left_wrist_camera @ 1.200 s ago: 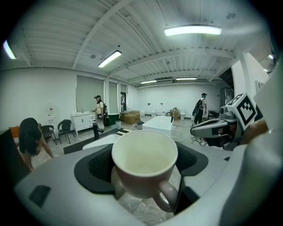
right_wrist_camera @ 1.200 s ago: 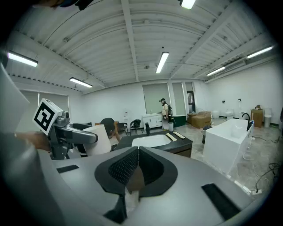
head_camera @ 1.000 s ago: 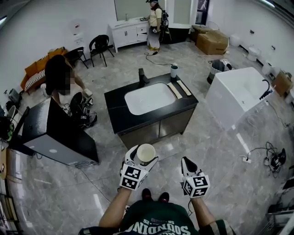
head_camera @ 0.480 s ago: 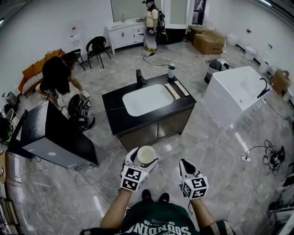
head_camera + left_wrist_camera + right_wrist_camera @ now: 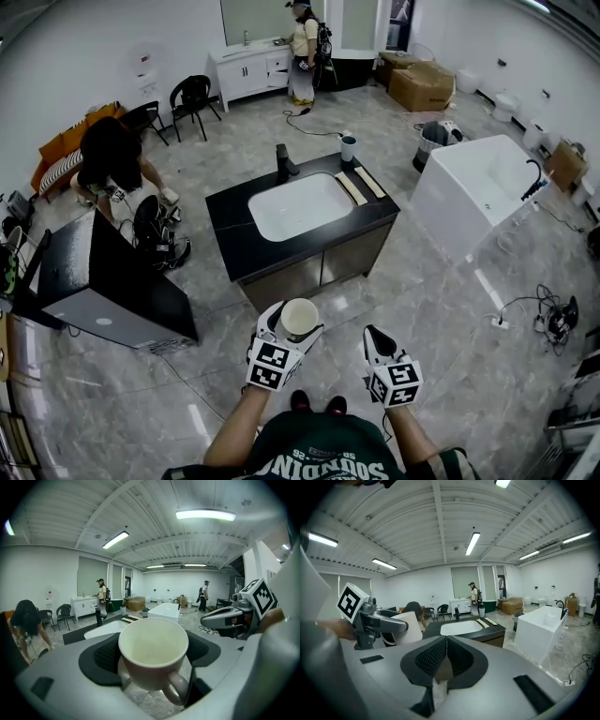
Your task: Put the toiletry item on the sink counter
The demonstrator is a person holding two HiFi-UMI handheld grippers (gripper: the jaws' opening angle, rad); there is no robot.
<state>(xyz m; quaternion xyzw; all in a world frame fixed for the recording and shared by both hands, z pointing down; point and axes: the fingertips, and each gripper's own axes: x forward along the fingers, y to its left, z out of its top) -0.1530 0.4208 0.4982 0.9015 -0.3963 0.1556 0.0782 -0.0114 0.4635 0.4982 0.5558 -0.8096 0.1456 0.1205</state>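
Cream mug (image 5: 152, 667) sits pinched between the jaws of your left gripper (image 5: 284, 330), handle turned toward that gripper's camera and sides partly covered by the black pads (image 5: 105, 656); from your head view only its rim shows. Your right gripper (image 5: 443, 660) has its jaws pressed together on nothing. Ahead, well apart from both, stands the black sink counter (image 5: 234, 246), and the small things (image 5: 364, 180) at its far end are too small to identify.

White rectangular freestanding bathtub (image 5: 478, 192) set at right on grey marbled floor (image 5: 450, 375), large black cabinet (image 5: 103, 281) at left, two black chairs (image 5: 192, 94) and white vanity cabinet (image 5: 246, 66) by far wall, brown cardboard boxes (image 5: 427, 82)
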